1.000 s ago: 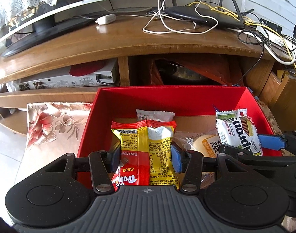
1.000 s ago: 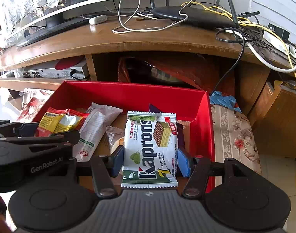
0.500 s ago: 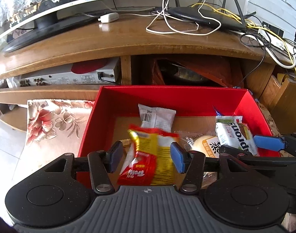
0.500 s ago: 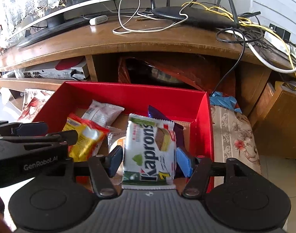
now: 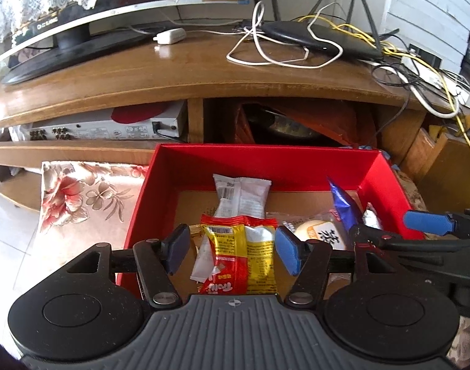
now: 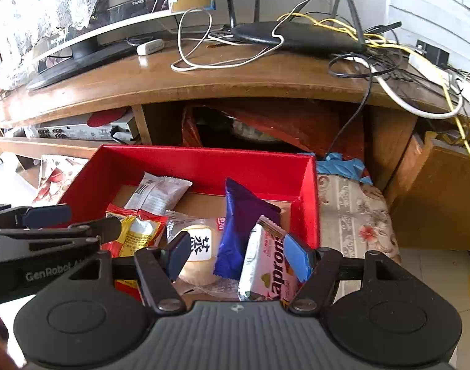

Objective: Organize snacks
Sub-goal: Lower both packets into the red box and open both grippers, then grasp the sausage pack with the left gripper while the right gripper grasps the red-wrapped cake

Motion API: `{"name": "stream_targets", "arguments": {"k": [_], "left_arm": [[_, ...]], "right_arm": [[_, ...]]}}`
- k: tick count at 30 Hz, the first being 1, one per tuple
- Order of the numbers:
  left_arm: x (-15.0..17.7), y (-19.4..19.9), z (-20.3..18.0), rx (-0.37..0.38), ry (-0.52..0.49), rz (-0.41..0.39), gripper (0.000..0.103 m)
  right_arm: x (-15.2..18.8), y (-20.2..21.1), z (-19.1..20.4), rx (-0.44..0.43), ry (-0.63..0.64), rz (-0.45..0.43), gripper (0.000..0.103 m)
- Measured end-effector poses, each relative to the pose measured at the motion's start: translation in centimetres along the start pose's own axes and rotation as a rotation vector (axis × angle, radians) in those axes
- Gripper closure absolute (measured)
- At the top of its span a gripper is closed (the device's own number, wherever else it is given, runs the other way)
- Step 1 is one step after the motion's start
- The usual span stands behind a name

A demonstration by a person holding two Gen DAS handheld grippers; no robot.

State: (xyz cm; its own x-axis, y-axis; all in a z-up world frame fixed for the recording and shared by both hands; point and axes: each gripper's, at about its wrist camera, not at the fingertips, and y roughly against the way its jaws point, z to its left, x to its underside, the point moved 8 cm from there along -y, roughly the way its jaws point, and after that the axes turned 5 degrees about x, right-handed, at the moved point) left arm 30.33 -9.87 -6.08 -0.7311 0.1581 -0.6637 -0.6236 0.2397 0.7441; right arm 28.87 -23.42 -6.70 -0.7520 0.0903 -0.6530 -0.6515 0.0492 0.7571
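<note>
Left wrist view shows the left tool (image 5: 231,251) let go, its jaws just widened, with the red-and-yellow snack pack (image 5: 239,259) lying loose between them in the red box (image 5: 265,162); a white pack (image 5: 241,197) lies behind. Right wrist view shows the right tool (image 6: 236,256) also let go and just widened, the Kaprons wafer pack (image 6: 270,273) leaning by its right pad beside a blue wrapper (image 6: 239,231) and round bun (image 6: 198,256). The brown table (image 6: 235,77) with wires (image 6: 204,58) stands behind the box.
</note>
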Motion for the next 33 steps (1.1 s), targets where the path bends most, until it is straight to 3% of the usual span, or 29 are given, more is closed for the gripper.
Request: {"name": "stream_targets", "arguments": {"k": [10, 18, 25, 33], "left_arm": [[1.5, 2.5, -2.4, 0.059, -0.057, -0.004, 0.035], [5.2, 3.8, -4.7, 0.147, -0.106, 0.068, 0.033], [8.2, 1.2, -5.9, 0.207, -0.11, 0.196, 0.032], [9.6, -1.3, -6.8, 0.223, -0.148, 0.26, 0.026]], "right_arm": [[2.4, 3.6, -1.6, 0.031, -0.009, 0.002, 0.04], [5.8, 6.2, -3.5, 0.042, -0.044, 0.039, 0.04], [9.5, 7.7, -3.6, -0.01, -0.049, 0.1, 0.039], [11.0, 7.5, -3.4, -0.04, -0.035, 0.142, 0.039]]}}
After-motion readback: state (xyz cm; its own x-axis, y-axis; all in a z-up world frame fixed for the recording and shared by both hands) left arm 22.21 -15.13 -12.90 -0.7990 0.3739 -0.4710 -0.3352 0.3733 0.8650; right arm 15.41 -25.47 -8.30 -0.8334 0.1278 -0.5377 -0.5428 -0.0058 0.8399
